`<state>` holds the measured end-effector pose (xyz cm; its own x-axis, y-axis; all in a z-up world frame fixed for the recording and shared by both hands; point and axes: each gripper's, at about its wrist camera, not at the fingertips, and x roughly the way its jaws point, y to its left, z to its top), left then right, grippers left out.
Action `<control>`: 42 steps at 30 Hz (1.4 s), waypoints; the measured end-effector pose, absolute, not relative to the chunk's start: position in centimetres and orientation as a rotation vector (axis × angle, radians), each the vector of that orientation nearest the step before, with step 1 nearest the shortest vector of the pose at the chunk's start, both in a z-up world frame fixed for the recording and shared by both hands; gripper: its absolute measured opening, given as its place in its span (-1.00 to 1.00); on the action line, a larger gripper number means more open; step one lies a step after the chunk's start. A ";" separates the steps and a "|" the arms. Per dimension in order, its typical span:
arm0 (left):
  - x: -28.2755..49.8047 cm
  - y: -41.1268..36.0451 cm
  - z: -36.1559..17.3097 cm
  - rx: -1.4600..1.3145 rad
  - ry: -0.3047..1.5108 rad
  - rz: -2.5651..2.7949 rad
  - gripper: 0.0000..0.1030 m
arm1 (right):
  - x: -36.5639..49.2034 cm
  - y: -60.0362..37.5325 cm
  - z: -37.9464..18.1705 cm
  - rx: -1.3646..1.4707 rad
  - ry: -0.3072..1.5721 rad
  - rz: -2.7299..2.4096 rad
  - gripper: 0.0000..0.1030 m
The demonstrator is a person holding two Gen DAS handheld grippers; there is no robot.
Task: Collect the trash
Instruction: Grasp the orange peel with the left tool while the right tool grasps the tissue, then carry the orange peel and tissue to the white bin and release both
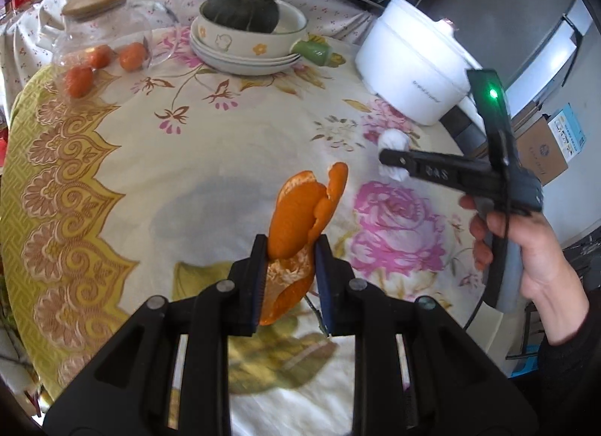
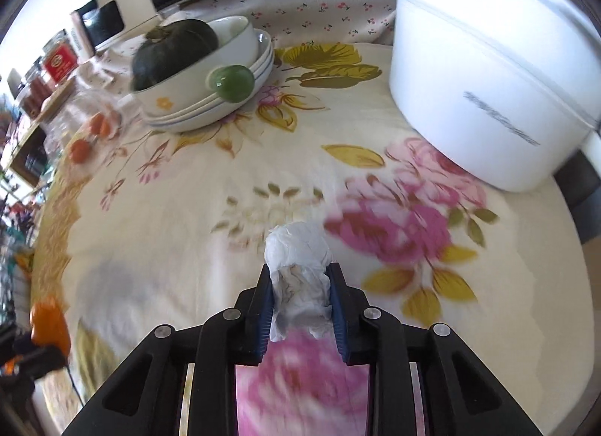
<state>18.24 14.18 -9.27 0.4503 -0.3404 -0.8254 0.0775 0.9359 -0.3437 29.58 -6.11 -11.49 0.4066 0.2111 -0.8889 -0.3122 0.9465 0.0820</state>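
We have one piece of trash in each gripper. The left gripper (image 1: 289,248) is closed on the orange peel (image 1: 300,210): its jaws pinch the lower part of the peel, and the curled upper flaps stand free above the fingertips. The peel seems to be lifted over the middle of the table (image 1: 112,180), toward its near edge, with a grey shadow on the cloth below it. The right gripper (image 2: 300,278) is closed on the crumpled white tissue (image 2: 298,270), squeezed between both pads, nearer the right edge of the table, in front of the white pot (image 2: 488,79). The right wrist view is blurred, so we judge this hand is moving.

No trash bin is visible in either view, so we cannot say where the pieces must go. To do the carrying well, we should keep both grips firm and steady, because the peel is held only by its lower part and could slip or tear if we swing it. We should lift clear of the cloth before moving sideways. The stacked bowls (image 1: 248,41) with the dark squash (image 1: 240,11) and the tangerines (image 1: 101,64) at the far side of the table are not trash; we keep away from them.
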 end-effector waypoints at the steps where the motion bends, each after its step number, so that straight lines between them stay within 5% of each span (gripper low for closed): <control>1: 17.7 13.8 -8.8 -0.275 1.069 -0.268 -0.49 | 28.9 -6.6 -10.8 -0.111 1.098 0.333 -0.46; 18: 9.1 3.2 -5.0 -0.284 1.020 -0.429 -0.49 | 12.2 -20.8 -2.2 -0.139 1.019 0.257 -0.45; 42: 6.2 -12.3 -7.8 -0.080 1.016 -0.592 -0.46 | 2.4 -38.5 -8.3 0.114 1.111 -0.007 -0.44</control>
